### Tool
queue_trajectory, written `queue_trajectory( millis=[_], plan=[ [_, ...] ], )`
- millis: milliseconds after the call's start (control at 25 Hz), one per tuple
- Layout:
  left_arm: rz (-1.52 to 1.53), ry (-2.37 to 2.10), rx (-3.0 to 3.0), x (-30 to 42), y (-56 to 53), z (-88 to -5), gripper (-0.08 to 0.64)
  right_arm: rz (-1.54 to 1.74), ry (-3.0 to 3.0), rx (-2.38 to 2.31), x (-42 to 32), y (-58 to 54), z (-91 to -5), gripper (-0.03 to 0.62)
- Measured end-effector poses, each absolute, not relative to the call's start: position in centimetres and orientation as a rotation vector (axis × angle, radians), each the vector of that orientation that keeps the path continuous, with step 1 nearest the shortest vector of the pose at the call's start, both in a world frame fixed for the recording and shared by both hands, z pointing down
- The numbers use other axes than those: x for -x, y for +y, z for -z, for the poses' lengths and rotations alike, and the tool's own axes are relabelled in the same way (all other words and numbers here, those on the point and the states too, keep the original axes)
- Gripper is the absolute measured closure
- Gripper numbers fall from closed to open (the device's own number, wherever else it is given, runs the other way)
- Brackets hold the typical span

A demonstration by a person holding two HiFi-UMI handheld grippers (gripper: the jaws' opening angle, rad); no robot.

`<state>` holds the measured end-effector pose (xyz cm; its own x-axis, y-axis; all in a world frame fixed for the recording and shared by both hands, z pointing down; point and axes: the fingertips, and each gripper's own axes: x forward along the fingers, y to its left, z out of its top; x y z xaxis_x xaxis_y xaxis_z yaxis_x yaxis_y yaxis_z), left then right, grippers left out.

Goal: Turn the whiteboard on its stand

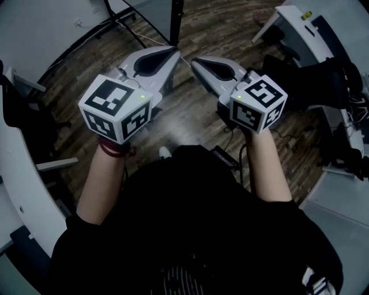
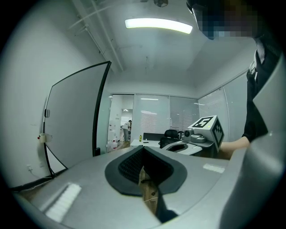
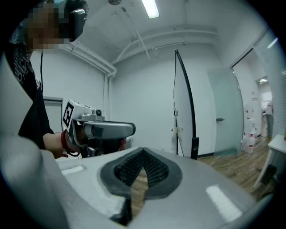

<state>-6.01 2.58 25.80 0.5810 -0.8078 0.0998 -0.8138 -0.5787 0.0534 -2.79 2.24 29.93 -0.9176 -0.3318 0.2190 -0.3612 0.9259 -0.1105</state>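
**Closing on the whiteboard, both grippers empty and shut tight**

From above, a person holds the left gripper and the right gripper out in front over a wooden floor. The tips are near each other but apart. Each gripper's own view shows its two jaws pressed together with nothing between them.

The whiteboard stands upright ahead of the grippers and well apart from them. It is a tall white panel in a thin black frame, and its stand reaches the floor beneath it.

Judging from this, the step in hand is the approach, as neither gripper touches the board. The next move probably calls for bringing the grippers to the frame's edge. There they could either part the jaws to take hold or push with the closed tips (where the board pivots cannot be made out).

No container can be made out near the board. Desks line the sides of the room.
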Motion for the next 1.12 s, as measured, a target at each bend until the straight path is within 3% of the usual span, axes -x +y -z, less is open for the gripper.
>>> queue_trajectory(
  millis=[520, 1120],
  plan=[
    [-0.073, -1.455, -2.657, 10.5, -1.6, -26.0, 0.558, -0.241, -2.918, -0.409, 8.0, -1.9, -30.2, 0.591],
    [-0.091, -1.443, -2.678, 9.0, -15.3, -25.2, 0.558, -0.287, -2.921, -0.394, 7.2, -15.4, -30.4, 0.591]
  ],
)
